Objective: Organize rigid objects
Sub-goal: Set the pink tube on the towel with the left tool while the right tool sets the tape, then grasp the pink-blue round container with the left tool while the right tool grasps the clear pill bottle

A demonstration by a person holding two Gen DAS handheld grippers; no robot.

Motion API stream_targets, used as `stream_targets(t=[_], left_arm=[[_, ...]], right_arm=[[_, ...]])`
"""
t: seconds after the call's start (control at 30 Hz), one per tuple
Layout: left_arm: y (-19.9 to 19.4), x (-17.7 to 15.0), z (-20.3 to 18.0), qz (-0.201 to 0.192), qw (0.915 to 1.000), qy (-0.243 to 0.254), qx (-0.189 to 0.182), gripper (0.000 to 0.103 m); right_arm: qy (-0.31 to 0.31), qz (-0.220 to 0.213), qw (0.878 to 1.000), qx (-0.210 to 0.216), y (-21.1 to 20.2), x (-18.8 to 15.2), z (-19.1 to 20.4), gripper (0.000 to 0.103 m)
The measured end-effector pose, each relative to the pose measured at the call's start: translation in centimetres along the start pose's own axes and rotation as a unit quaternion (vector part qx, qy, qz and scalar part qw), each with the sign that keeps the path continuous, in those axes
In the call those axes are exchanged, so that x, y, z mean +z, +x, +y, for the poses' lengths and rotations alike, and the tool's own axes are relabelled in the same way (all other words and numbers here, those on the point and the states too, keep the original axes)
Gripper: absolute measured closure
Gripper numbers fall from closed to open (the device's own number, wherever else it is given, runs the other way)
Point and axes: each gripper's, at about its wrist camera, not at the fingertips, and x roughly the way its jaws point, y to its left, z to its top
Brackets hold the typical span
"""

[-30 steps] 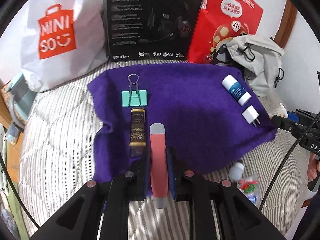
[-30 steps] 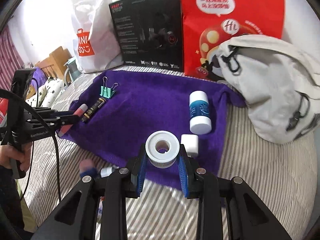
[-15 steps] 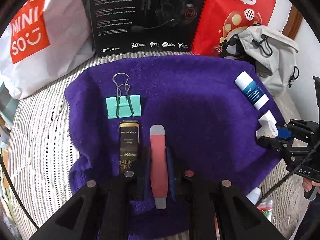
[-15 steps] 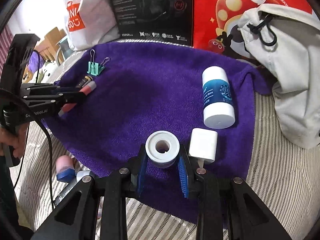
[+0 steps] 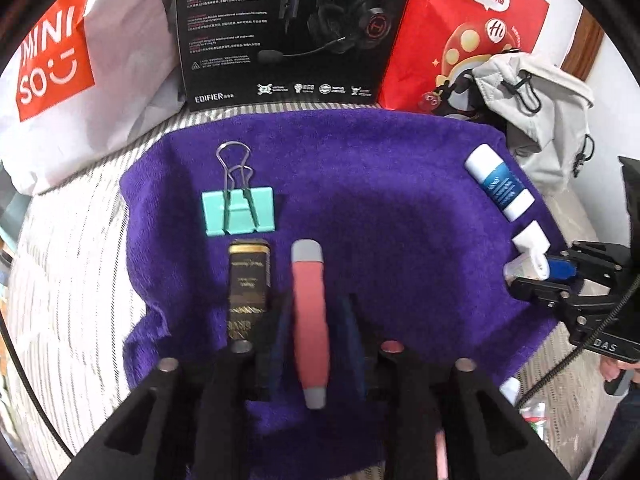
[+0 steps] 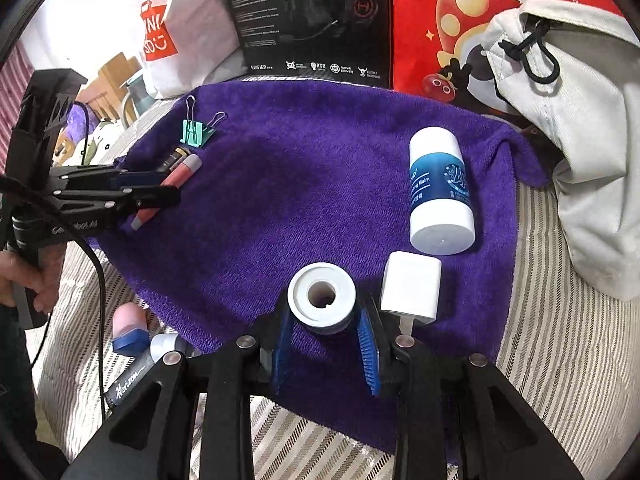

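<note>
Now, cloth: fuzzy purple towel (image 6: 280, 184) on the striped bed (image 6: 560, 360).
Left hand-held gripper (image 5: 316, 320): spread – smooth pink tube (image 5: 310, 316) lies between, near left edge.
Right hand-held gripper (image 6: 326, 332): spread – white ring-shaped roll (image 6: 322, 296) between, near front edge.

On the purple towel (image 5: 400, 208) I see my pink, grey-tipped tube (image 5: 310, 320) lying beside the dark gold-printed tube (image 5: 248, 280), below the teal binder clip (image 5: 239, 210). The white tape roll (image 6: 322, 298) sits by the white charger (image 6: 411, 286) and blue-banded bottle (image 6: 439, 192).
</note>
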Motion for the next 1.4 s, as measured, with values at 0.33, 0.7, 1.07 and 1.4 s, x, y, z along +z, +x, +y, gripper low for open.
stream_targets(t=[0.33, 0.7, 1.07, 1.4], left_arm=[[-0.9, -1.6, -1.3, 0.013, 0.9997, 0.004, 0.022, 0.046], [-5.9, -3.9, -2.9, -0.015, 0.9995, 0.001, 0.028, 0.028], [-7.2, -8.7, -5.5, -0.019, 0.9996, 0.02, 0.003, 0.021], [-4.7, -9.3, -5.9, -0.018, 0.9985, 0.045, -0.025, 0.037]], right_arm=[[0.039, -0.003, 0.999, -0.007, -3.1, -1.5, -1.4, 0.058], [0.054, -0.026, 0.998, -0.024, -8.5, -6.9, -0.9, 0.045], [0.088, -0.04, 0.995, -0.003, -11.2, -13.6, 0.7, 0.044], [0.115, -0.039, 0.992, -0.018, -12.5, -17.4, 0.8, 0.044]])
